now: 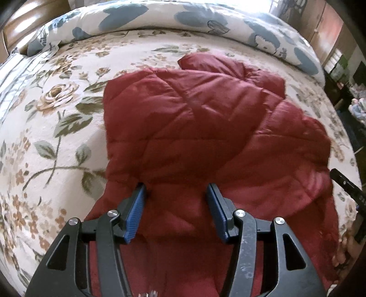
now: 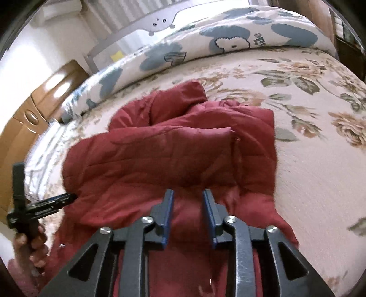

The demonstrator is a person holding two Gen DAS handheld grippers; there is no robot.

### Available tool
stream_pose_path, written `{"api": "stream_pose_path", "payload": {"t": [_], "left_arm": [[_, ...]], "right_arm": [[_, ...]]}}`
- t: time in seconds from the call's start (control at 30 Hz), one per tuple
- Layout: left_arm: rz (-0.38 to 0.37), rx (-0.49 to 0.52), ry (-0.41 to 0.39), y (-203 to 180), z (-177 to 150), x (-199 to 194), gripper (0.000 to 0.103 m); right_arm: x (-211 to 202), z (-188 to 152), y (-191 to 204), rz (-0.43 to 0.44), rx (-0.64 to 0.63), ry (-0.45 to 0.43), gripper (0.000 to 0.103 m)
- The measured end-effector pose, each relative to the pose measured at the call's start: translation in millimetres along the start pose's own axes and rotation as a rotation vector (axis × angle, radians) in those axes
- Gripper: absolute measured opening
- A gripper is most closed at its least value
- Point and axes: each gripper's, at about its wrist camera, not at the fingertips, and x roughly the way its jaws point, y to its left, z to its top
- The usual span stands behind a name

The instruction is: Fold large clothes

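The setting is a bedroom in a home. A bed occupies most of both views, covered by a cream bedspread (image 1: 68,128) printed with brown roses and green leaves. A rolled white duvet (image 1: 160,18) with blue cartoon shapes lies along the far edge of the bed. Glossy wooden cabinets (image 2: 34,114) with oval handles stand beside the bed. A grey bed guard rail (image 2: 141,29) with a cartoon face runs behind the duvet. Daylight enters through a curtained window (image 2: 141,9).
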Motion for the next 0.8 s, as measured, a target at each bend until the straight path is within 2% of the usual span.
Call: {"api": "stream_pose_path", "payload": {"t": [0.1, 0.53, 0.67, 0.8], "left_arm": [[-0.021, 0.006, -0.024, 4.6, -13.5, -19.7, 0.057], [-0.036, -0.041, -0.049, 40.6, -72.4, -60.9, 0.057], [-0.045, -0.064, -0.056, 53.0, -94.4, -73.4, 0.057], [-0.054, -0.086, -0.053, 64.6, -115.7, -84.1, 0.057]], "right_arm": [[-23.1, -8.2, -3.1, 0.025, 0.01, -0.014, 0.044], [-77.3, -54.1, -20.4, 0.045, 0.039, 0.007, 0.051], [-90.9, -69.3, -19.4, 0.038, 0.01, 0.016, 0.062], [-106.0, -85.9, -21.6, 0.03, -0.008, 0.025, 0.065]]}}
